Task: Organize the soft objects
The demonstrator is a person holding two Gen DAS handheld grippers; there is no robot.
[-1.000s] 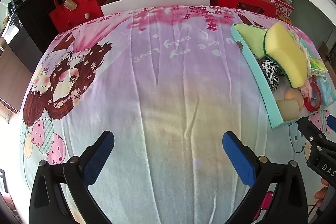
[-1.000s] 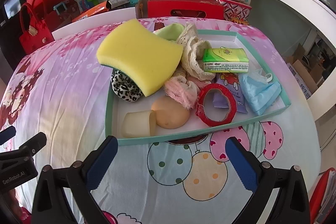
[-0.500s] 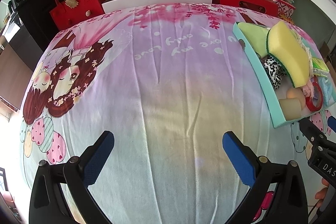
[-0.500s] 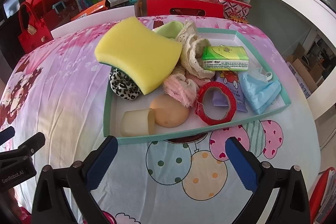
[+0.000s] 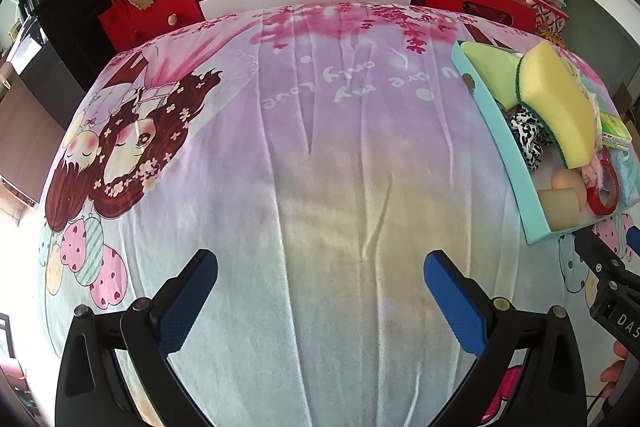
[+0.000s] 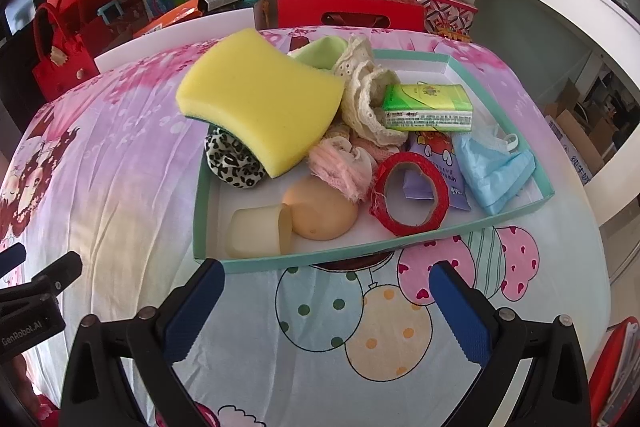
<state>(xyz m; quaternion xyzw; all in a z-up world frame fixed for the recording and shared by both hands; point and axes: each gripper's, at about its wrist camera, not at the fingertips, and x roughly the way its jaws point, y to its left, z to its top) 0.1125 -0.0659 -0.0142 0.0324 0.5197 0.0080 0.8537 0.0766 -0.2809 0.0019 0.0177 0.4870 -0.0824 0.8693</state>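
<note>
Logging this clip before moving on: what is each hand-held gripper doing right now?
Left hand-held gripper: open, holding nothing, over bare bedsheet.
Right hand-held gripper: open, holding nothing, just short of the teal tray.

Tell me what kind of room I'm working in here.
Probably a home room used for storage: a table under a cartoon-print sheet, red gift bags and boxes piled along the wall, and a teal tray of soft items.

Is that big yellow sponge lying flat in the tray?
No, tilted. The yellow sponge leans on the leopard-print scrunchie, its far end above the tray wall.
</note>
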